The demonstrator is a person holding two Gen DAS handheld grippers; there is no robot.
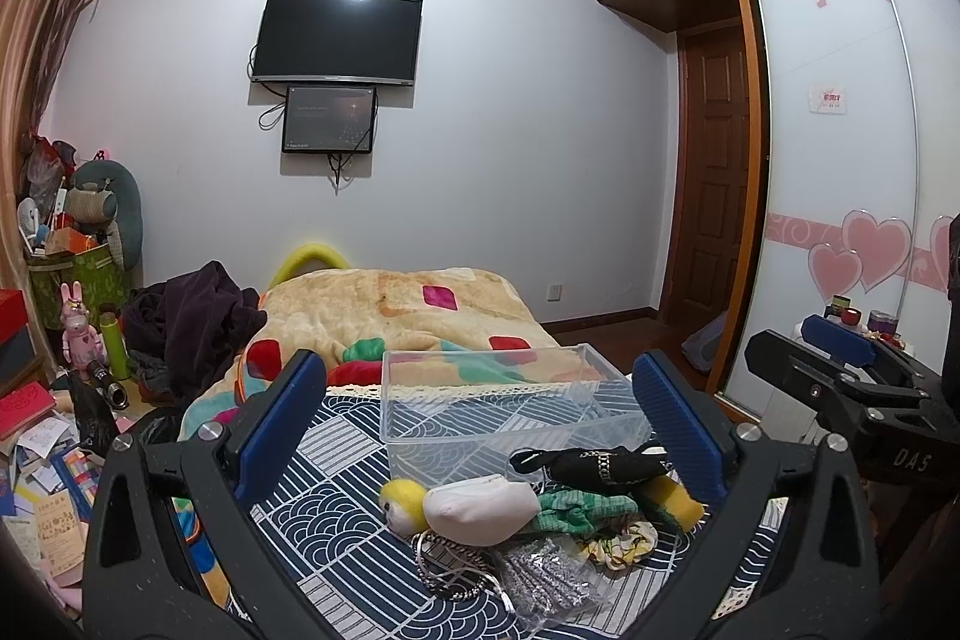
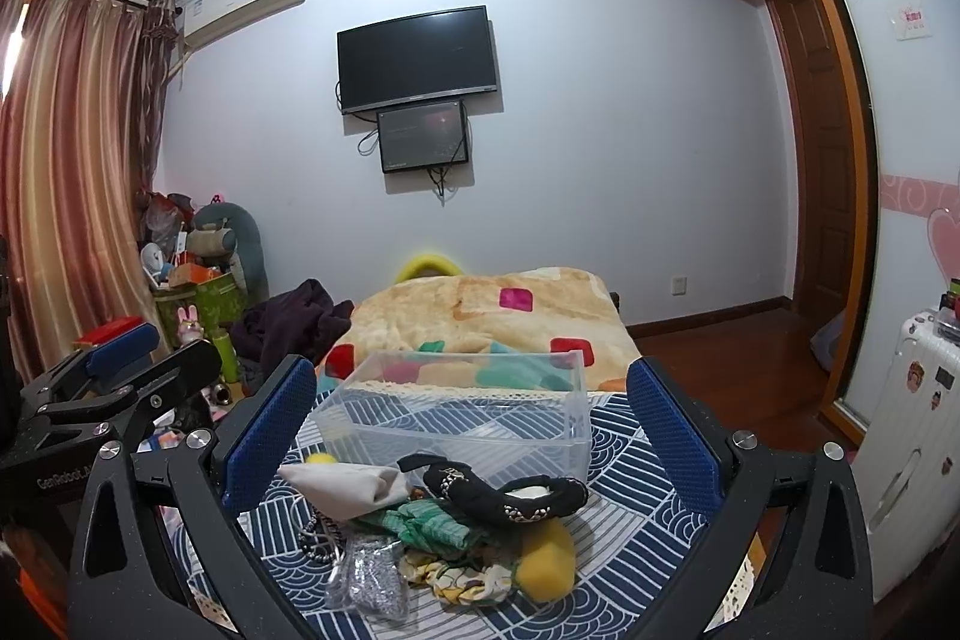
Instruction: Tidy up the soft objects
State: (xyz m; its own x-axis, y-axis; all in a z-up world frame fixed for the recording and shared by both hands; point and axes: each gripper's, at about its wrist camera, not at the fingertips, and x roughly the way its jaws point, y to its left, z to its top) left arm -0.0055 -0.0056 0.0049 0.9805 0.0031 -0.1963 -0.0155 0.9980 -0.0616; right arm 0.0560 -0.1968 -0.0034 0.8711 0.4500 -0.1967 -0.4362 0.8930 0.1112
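Task not yet begun, by appearance: the clear bin (image 1: 492, 400) on the bed stands empty, the pile of soft objects (image 1: 540, 508) just before it. The left gripper (image 1: 480, 436) and right gripper (image 2: 468, 442) hover with fingers apart, holding nothing.

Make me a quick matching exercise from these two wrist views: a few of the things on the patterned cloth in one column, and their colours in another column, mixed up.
Things:
1. storage box
2. sponge
3. knitted cloth
4. beaded pouch

Colours:
A. green
B. black
C. clear, see-through
D. yellow

Pairs: 1-C, 2-D, 3-A, 4-B

The box stands empty behind the pile; the left tongs and the right tongs hang open over it, holding nothing.
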